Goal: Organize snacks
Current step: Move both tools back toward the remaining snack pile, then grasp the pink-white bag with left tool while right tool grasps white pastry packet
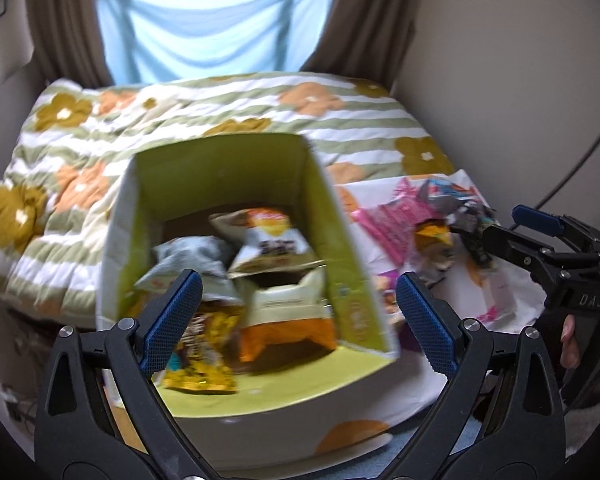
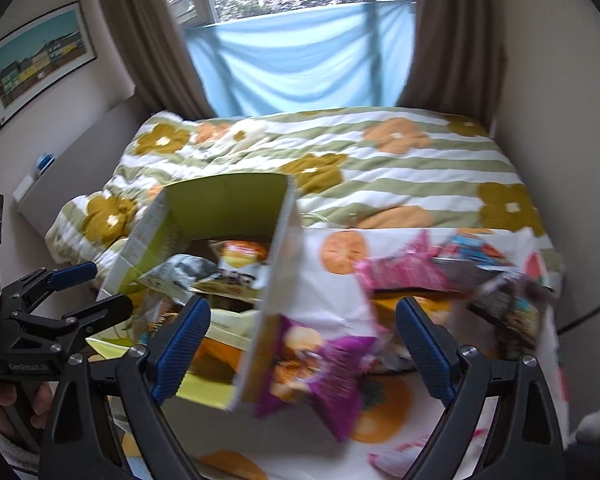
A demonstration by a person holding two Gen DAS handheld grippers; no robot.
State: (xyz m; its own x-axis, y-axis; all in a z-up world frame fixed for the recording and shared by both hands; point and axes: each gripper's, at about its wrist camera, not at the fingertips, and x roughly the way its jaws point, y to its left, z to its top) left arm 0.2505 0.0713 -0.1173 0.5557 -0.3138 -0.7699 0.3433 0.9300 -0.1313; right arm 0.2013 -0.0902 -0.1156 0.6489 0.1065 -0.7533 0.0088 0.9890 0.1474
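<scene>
A green-lined cardboard box [image 1: 328, 208] stands open on the bed and holds several snack bags, among them an orange and white bag [image 1: 288, 320] and a yellow bag [image 1: 204, 360]. My left gripper [image 1: 300, 320] is open and empty above the box's front. My right gripper [image 2: 300, 344] is open and empty over a purple snack bag [image 2: 324, 376] beside the box [image 2: 276, 280]. A pink bag [image 2: 400, 272] and dark bags [image 2: 512, 304] lie further right. The right gripper also shows in the left wrist view [image 1: 512, 232], and the left gripper in the right wrist view [image 2: 92, 288].
The floral quilt [image 2: 380, 168] covers the bed behind the box. A white cloth with orange prints [image 2: 384, 420] lies under the loose snacks. Walls close in on both sides. Brown curtains [image 2: 452, 40] and a blue sheet [image 2: 300, 60] hang at the window.
</scene>
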